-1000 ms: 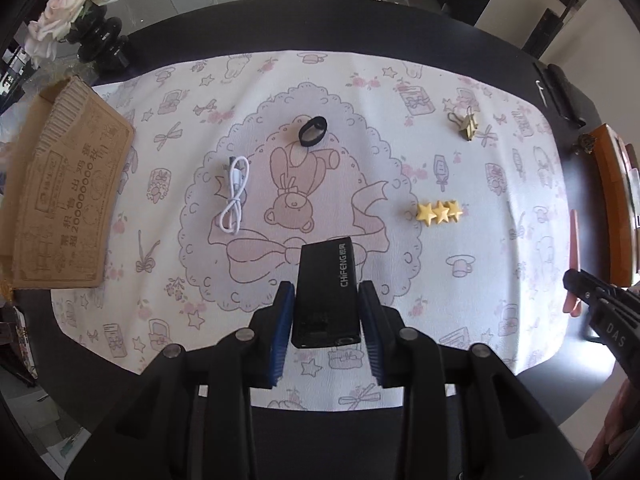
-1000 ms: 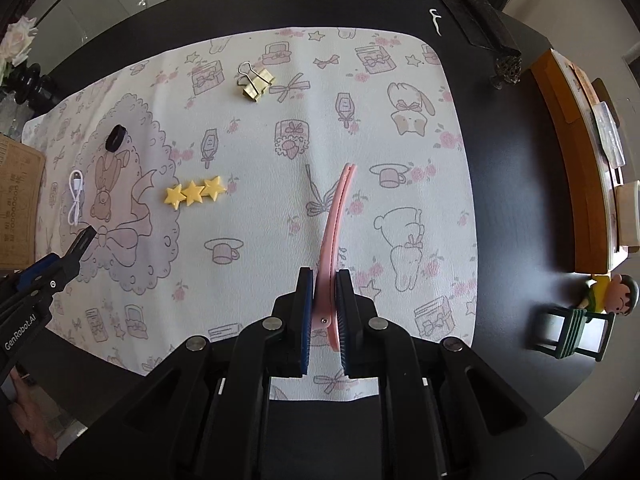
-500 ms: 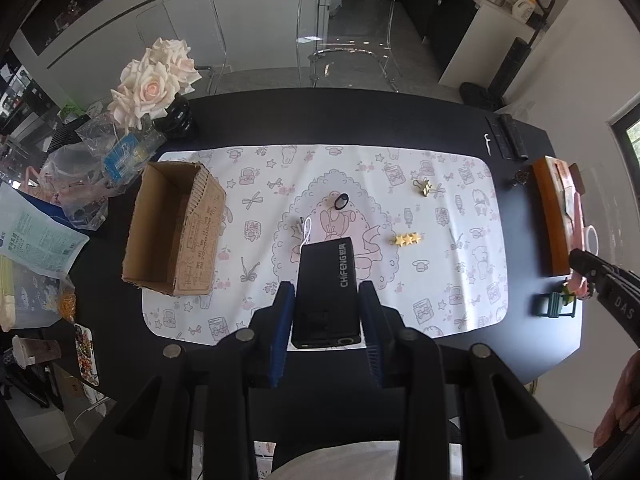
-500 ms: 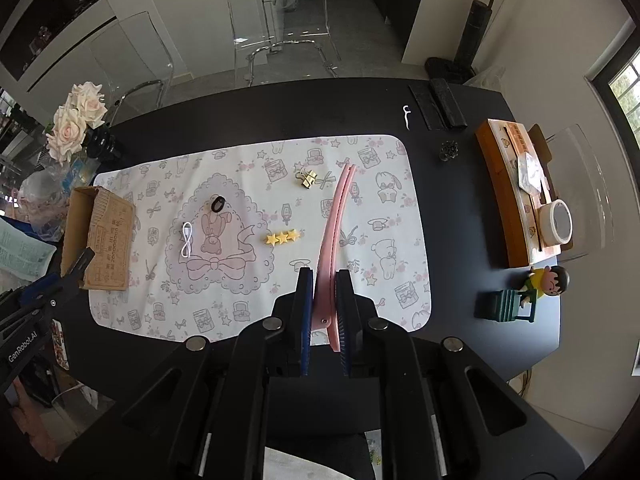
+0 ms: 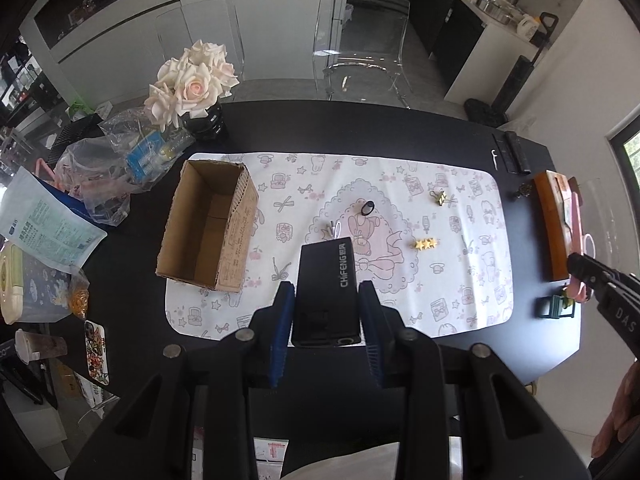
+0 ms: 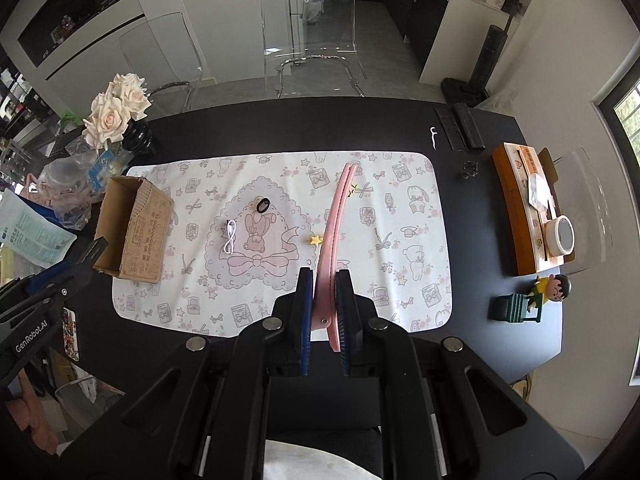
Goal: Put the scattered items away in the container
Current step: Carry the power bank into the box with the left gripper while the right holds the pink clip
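The left hand-held gripper (image 5: 325,322) is clamped on a black power bank (image 5: 325,286), its blue pads pressing the long sides so the slab points forward out of the jaws; a side grip like this likely keeps the flat, heavy block from swinging. The right hand-held gripper (image 6: 323,312) is pressed together on a long pink hair clip (image 6: 334,240), pinched near its hinged end so the slender length juts ahead toward the upper centre of the frame. Both tools look steeply down from well above the bench (image 5: 400,128), which leaves room to carry the two loads across without brushing what lies below. The cardboard box (image 5: 208,232), the container, stands open-topped at the left end of the patterned mat (image 5: 472,272), left of centre in the left view. Still scattered on the mat are a white cable (image 6: 230,237), a black ring (image 6: 263,205), a gold binder clip (image 5: 439,197) and yellow stars (image 5: 425,243). Judging by this, both loads are bound for the box.
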Tool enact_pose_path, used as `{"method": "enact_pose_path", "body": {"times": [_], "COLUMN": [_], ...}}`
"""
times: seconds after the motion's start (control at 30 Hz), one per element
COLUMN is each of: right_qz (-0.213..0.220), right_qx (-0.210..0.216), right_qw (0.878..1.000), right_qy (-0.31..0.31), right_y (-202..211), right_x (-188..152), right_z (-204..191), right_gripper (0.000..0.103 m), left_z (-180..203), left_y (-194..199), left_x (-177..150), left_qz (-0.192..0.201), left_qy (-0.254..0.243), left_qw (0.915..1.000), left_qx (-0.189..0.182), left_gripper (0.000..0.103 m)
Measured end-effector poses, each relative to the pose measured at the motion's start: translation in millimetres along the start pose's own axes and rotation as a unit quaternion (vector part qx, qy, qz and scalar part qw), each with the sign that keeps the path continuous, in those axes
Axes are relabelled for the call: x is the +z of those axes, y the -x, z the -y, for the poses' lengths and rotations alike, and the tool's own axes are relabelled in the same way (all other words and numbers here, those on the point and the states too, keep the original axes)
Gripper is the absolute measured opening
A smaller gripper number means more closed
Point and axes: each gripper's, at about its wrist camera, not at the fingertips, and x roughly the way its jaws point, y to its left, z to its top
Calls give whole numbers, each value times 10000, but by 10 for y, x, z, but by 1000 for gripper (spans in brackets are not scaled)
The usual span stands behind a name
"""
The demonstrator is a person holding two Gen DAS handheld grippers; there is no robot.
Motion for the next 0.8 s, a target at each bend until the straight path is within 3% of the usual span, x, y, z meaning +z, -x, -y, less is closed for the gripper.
{"method": "enact_pose_path", "body": {"times": [0.37, 0.8], "right_qz": [-79, -235], "right_qx": [18, 125], "right_qw": [9996, 9977], "right_qy": [261, 616], "right_y": [-55, -374], "right_x": [87, 386], "right_z": [-582, -1590], "right_gripper": [11, 11], "left_z": [-541, -1349], "left_y": [-24, -313], "left_x": [58, 258], "left_qz": [19, -129], "left_qy": [195, 361], "left_qw": [9998, 9992], "left_qx": [34, 72], "left_gripper": [32, 32]}}
